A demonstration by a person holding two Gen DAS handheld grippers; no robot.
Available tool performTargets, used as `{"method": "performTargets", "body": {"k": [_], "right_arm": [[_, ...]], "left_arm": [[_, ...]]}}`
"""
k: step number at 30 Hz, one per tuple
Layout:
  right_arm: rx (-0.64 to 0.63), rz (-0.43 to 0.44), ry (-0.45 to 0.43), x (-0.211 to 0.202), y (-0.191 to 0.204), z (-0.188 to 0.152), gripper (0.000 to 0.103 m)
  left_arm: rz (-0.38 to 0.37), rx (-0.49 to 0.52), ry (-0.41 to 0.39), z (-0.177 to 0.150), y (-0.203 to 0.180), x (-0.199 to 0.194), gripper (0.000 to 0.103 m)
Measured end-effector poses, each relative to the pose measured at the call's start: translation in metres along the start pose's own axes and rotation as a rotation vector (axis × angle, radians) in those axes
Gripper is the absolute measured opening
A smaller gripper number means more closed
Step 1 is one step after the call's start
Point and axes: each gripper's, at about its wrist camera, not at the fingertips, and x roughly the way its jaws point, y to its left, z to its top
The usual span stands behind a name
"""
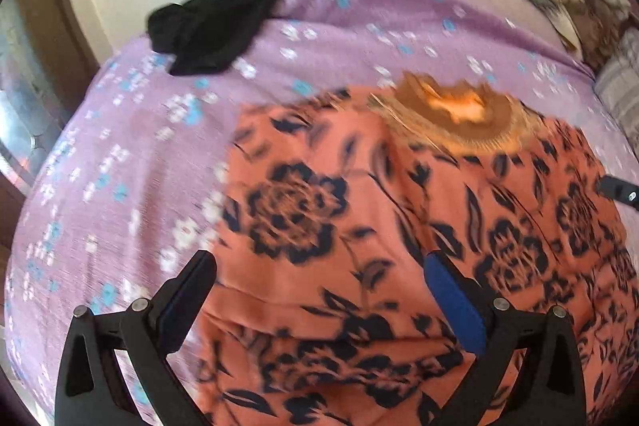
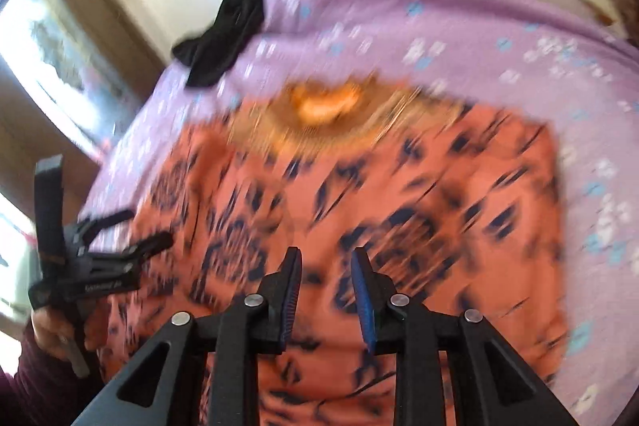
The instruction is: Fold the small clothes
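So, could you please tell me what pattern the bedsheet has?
Lilac bedsheet with small white and blue flowers, clearest in the left wrist view.

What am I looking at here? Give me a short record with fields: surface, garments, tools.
surface: bed with a purple flowered sheet
garment in work: orange top with dark flowers, lying spread on the sheet
other garment: black cloth, crumpled near the far edge
left gripper: jaws wide apart above the orange top, nothing gripped
right gripper: jaws slightly apart, nothing between them

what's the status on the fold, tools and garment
Left tool open wide, empty. Right tool narrowly open, nothing gripped. Orange floral garment lies spread on the purple sheet. Black garment apart, not in the way.
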Motion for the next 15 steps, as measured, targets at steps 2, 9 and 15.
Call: {"method": "performTargets", "body": {"k": [2, 9, 15], "right_arm": [[0.091, 0.002, -0.013, -0.002, -0.027, 0.009, 0.029], [0.181, -0.113, 0.076, 0.031, -0.057, 0.008, 0.028], [0.242, -0.145, 0.018, 0.026, -0.082, 0.008, 0.018]], "left_arm": [[0.042, -0.041, 0.008, 0.005, 0.014, 0.007, 0.103], [0.119, -0.193, 0.161, 0.006, 0.055, 0.057, 0.103], [0.153, -0.164, 0.153, -0.001, 0.054, 0.052, 0.103]]}}
